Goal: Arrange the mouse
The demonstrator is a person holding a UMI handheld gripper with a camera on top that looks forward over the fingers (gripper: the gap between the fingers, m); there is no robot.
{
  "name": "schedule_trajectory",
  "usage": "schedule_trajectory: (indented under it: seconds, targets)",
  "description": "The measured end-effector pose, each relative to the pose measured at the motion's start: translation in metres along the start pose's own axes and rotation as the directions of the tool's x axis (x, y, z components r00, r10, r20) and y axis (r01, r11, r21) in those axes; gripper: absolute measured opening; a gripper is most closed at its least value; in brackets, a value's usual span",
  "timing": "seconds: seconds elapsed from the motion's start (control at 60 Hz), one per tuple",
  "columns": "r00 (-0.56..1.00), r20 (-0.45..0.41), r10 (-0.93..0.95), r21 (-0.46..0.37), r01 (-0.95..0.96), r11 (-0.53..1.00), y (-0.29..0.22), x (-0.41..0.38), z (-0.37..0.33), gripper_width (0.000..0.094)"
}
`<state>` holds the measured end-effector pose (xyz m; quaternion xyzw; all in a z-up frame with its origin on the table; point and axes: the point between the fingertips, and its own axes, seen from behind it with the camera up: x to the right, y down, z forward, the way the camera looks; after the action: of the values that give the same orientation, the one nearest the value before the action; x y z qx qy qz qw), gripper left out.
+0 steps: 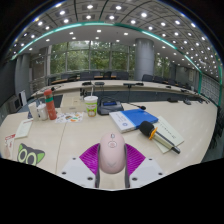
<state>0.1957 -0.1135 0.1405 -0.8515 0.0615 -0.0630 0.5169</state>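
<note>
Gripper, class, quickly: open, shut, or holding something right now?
Gripper: shut on the mouse, a purple pad against each of its sides.

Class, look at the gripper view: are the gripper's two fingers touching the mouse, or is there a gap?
Touching. In the gripper view the mouse sits between the purple pads, and both press against its sides with no gap showing; the gripper is shut on it.

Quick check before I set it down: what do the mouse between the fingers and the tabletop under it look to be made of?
The pale pinkish-white computer mouse, between the purple finger pads, looks like smooth moulded plastic with a soft sheen. The light beige tabletop looks like matte laminate, flat and even; wood veneer is possible.
</note>
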Motion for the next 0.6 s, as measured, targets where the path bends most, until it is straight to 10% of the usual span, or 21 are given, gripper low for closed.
schedule_trajectory:
  seconds: [0.25, 0.6]
  targets:
    - [0.996, 0.083, -0.02, 0.091, 0.012, 0.996, -0.078, -0.181, -0.059, 0.0328]
    - [0.961, 0.263, -0.083, -0.109, 0.115, 0.987, 0.064, -0.411, -0.025, 0.0327]
